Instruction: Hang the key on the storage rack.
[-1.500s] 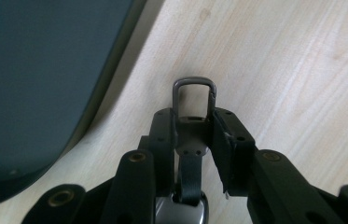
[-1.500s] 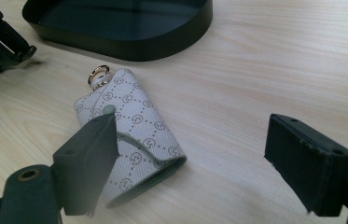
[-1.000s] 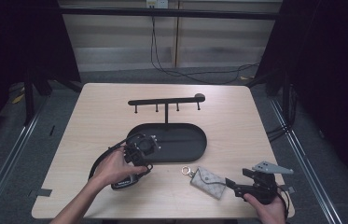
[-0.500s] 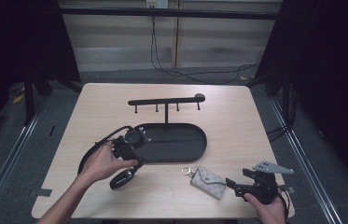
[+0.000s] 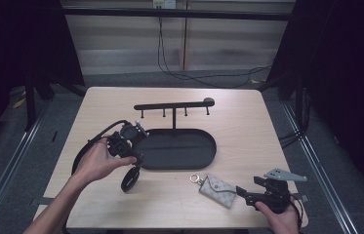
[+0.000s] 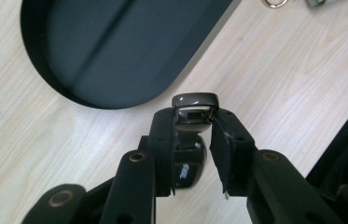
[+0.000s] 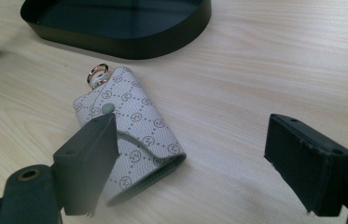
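on the pale wooden table (image 5: pixel 248 122), near its left-hand half, the left gripper (image 5: pixel 133 134) is being held above the surface by the person's left hand (image 5: pixel 96 163), just beside the left end of the black oval tray (image 5: pixel 209 151). seen along its own jaws in the left gripper view, this left gripper is pinching a small dark car key fob (image 6: pixel 192 112), the pads pressing on both sides of the fob while its glossy loop end is sticking out past the fingertips; the fob is hanging over bare wood, just outside the tray rim. a black cable (image 5: pixel 84 148) is looping from the gripper around the hand. behind the tray, a black key rack (image 5: pixel 174 106) with small hooks is standing upright. toward the near right edge, the right gripper (image 5: pixel 245 194) is resting low with its jaws spread wide and clamping nothing; a grey patterned key pouch (image 7: pixel 129 135) with a metal ring (image 7: pixel 96 73) is lying flat on the table just ahead of it, its near corner passing behind the left jaw in the right gripper view.
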